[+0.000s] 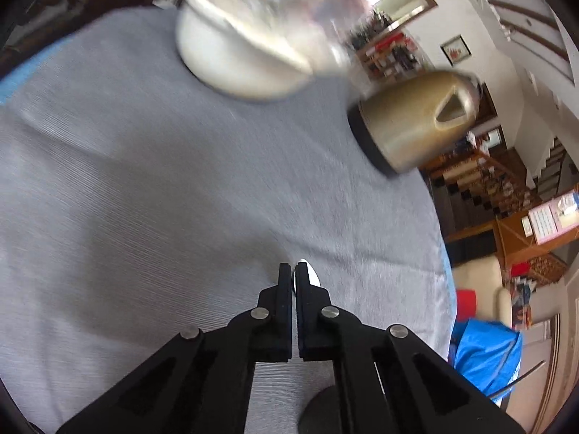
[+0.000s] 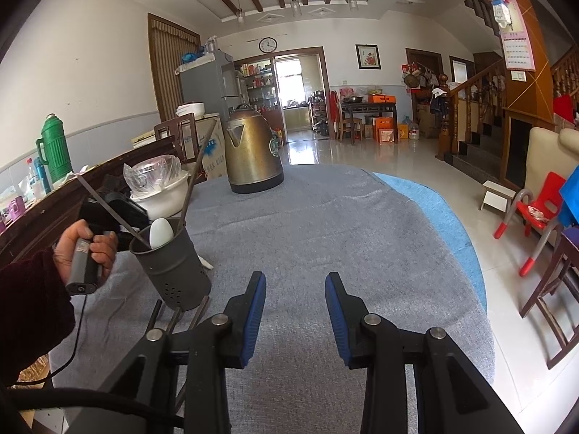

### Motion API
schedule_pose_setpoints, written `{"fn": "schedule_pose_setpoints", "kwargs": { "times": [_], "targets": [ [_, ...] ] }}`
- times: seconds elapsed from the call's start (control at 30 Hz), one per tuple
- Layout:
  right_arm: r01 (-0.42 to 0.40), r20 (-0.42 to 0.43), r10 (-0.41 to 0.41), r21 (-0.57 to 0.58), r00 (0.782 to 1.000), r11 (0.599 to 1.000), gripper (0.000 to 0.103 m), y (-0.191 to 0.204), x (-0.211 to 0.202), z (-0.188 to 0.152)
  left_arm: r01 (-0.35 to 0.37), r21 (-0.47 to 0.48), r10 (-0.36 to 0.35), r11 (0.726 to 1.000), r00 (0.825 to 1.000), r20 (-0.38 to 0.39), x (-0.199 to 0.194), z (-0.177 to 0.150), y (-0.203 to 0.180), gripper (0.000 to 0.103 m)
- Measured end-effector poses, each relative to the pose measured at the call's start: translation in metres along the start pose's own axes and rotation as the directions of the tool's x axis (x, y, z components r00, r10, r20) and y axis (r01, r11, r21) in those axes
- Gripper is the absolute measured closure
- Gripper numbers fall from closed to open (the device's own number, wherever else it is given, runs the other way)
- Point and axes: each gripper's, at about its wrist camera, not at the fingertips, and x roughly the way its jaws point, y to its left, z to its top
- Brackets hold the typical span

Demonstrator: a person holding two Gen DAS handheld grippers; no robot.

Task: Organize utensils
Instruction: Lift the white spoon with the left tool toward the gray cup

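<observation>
Black fingers of the left gripper [image 1: 294,275] are seen pressed almost together in the left wrist view, and a thin white object [image 1: 310,275], probably the handle of the white spoon, is clamped between them; only its tip shows past the fingers. In the right wrist view the right gripper [image 2: 295,282] is held with its blue-padded fingers [image 2: 253,320] wide apart and nothing between them, above the grey tablecloth [image 2: 325,224].

Just to the left of it, a dark metal utensil holder [image 2: 173,267] is seen tilted, with small holes near its bottom. The bowl of a white spoon [image 2: 160,232] rests inside its mouth, and two long metal chopsticks [image 2: 195,177] stick out of it. More chopsticks [image 2: 173,320] lie on the table under the holder. The person's left hand [image 2: 85,249] is closed around the handle of the left gripper beside the holder.

Farther on the table, a white bowl [image 2: 164,199] with clear plastic over it is placed, and behind it a brass-coloured kettle [image 2: 253,152] stands upright.
</observation>
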Motion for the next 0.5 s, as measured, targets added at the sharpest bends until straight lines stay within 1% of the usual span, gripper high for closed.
{"fn": "schedule_pose_setpoints", "kwargs": {
  "times": [0.13,0.23,0.37,0.5],
  "targets": [
    [-0.011,0.003,0.011,0.003,1.000,1.000,0.066,0.002,-0.001,-0.001,-0.025,-0.004,0.025,1.000,0.996,0.087,-0.046,0.015,0.013,0.101],
    [-0.021,0.007,0.021,0.001,1.000,1.000,0.066,0.005,-0.002,-0.002,-0.054,0.012,0.052,0.998,0.990,0.132,-0.074,0.020,0.017,0.101],
    [-0.038,0.008,0.038,0.008,0.999,0.999,0.066,0.008,-0.002,-0.002,-0.091,0.038,0.082,0.995,0.976,0.202,-0.121,0.022,0.022,0.101],
    [-0.054,0.009,0.054,0.004,0.999,0.999,0.066,0.013,-0.002,-0.003,-0.104,0.062,0.084,0.993,0.960,0.266,-0.166,0.019,0.017,0.101]
  ]
}}
